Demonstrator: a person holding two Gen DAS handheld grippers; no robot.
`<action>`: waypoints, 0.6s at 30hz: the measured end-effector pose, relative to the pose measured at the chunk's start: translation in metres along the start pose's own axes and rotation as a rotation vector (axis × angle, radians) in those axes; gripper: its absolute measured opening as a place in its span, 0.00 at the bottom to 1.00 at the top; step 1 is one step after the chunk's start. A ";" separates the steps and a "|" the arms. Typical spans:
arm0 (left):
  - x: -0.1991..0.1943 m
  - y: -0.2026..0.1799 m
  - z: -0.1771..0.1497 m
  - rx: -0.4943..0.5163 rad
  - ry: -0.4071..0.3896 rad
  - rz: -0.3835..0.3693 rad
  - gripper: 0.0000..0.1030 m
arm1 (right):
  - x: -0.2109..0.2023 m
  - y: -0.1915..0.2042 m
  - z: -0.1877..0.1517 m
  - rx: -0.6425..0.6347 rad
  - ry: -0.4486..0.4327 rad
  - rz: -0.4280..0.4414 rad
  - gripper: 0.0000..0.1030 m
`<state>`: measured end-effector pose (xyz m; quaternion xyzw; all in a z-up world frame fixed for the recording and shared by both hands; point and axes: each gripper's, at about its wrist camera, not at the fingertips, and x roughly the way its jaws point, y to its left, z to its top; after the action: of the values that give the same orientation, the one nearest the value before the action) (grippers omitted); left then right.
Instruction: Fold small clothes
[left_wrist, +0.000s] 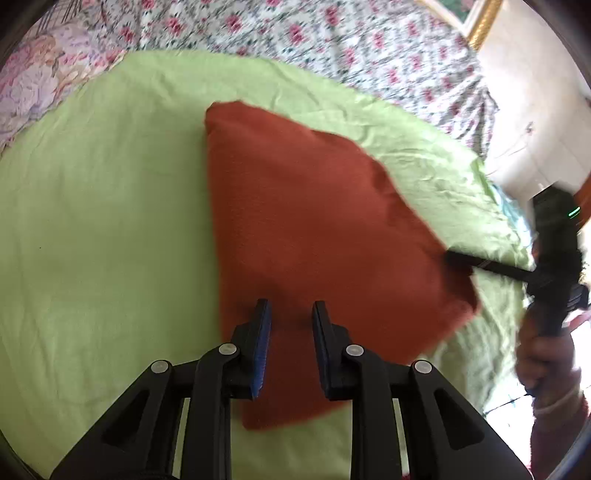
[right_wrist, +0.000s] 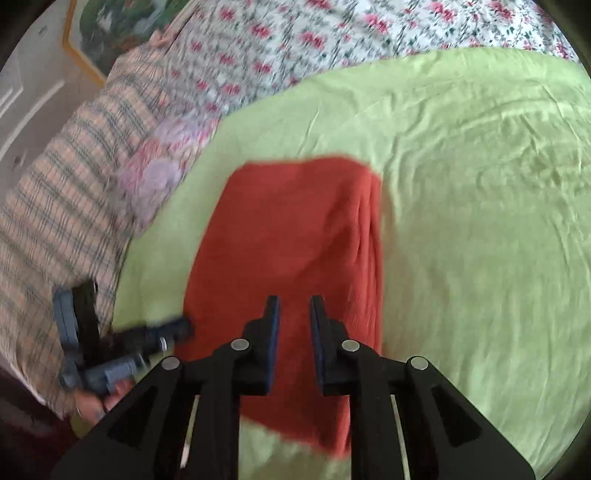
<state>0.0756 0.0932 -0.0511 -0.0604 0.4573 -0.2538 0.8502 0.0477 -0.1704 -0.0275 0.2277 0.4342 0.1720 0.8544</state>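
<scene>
A rust-red cloth (left_wrist: 310, 236) lies folded and flat on a light green sheet (left_wrist: 103, 221). It also shows in the right wrist view (right_wrist: 288, 236). My left gripper (left_wrist: 291, 314) is open and empty, just above the cloth's near part. My right gripper (right_wrist: 294, 306) is open and empty over the cloth's near part. In the left wrist view the right gripper's fingers (left_wrist: 461, 258) sit at the cloth's right corner. In the right wrist view the left gripper's fingers (right_wrist: 173, 330) sit at the cloth's left edge.
A floral bedspread (left_wrist: 332, 40) lies beyond the green sheet (right_wrist: 480, 221). A plaid pillow (right_wrist: 66, 206) and a floral cushion (right_wrist: 162, 173) lie to the left. A white wall and a gold picture frame (left_wrist: 484, 22) stand at the far right.
</scene>
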 end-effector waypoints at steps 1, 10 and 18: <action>-0.002 -0.001 -0.002 0.009 -0.001 -0.004 0.24 | 0.005 0.000 -0.009 -0.015 0.027 -0.044 0.17; 0.006 0.011 -0.033 -0.013 0.059 0.041 0.23 | 0.017 -0.016 -0.038 0.004 0.040 -0.105 0.12; 0.004 0.009 -0.043 -0.015 0.049 0.063 0.22 | 0.000 -0.014 -0.058 -0.023 0.018 -0.142 0.15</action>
<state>0.0465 0.1042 -0.0818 -0.0459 0.4816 -0.2251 0.8457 0.0014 -0.1685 -0.0648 0.1847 0.4548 0.1178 0.8632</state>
